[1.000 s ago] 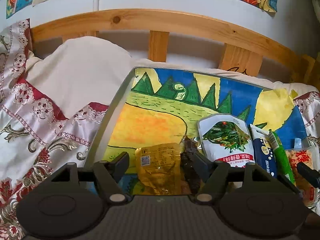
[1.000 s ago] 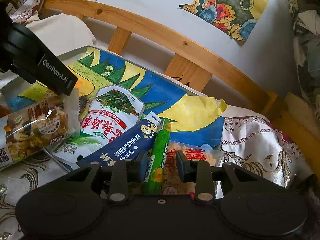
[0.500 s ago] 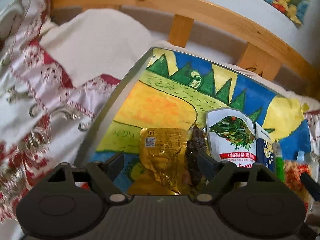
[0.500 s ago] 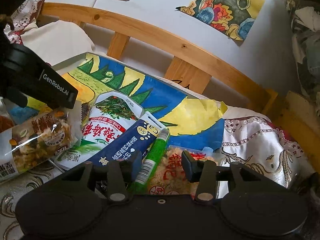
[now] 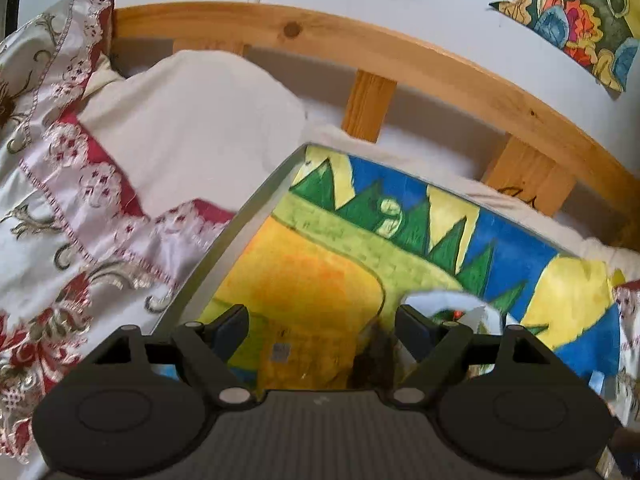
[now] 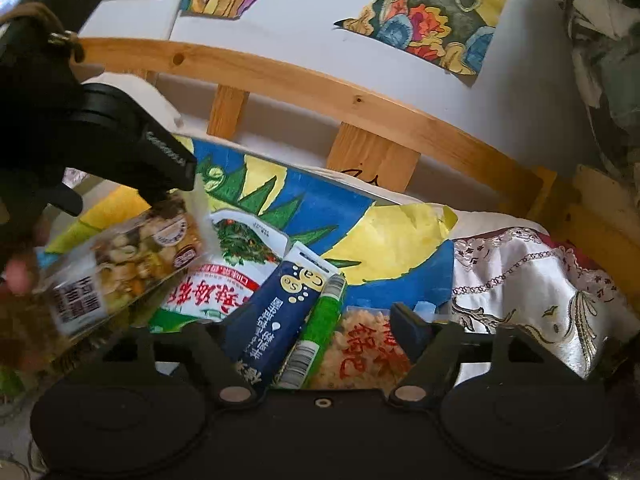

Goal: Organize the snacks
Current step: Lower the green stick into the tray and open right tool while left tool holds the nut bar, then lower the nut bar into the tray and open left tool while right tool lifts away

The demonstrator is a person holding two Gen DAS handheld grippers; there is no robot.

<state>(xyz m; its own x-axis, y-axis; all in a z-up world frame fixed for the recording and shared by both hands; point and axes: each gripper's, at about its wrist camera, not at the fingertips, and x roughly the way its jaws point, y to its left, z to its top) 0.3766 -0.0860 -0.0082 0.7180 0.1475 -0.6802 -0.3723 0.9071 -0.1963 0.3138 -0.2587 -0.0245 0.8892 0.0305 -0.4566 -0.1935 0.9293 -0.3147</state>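
Since the earlier frames the right hand-held gripper (image 6: 308,332) has let go of the green tube (image 6: 323,320), which a second ago sat pinched between its fingers; its jaws are opening now, wide apart, with the tube, the dark blue packet (image 6: 272,316) and the orange-flake bag (image 6: 360,352) lying between them and no pad pressing on any of them. These three snacks lie side by side at the near right of the painted board (image 6: 396,240), a colourful picture of green trees, blue sky and yellow patches that rests on the bed. Just left of the blue packet lies the white pouch with green vegetables (image 6: 236,256). Over that pouch, in the right wrist view, the left hand-held gripper (image 6: 160,200) comes in from the upper left with a clear bag of mixed nuts (image 6: 116,268) hanging tilted at its tip; in its own view its jaws stand wide apart over a yellow packet (image 5: 304,364) and a dark snack (image 5: 374,364) on the board, and I cannot tell whether they clamp anything. Around the board lie an embroidered white-and-red bedspread (image 5: 80,220), a cream pillow (image 5: 200,120), then the wooden headboard rail (image 5: 400,56) and drawings (image 6: 432,12) on the wall.
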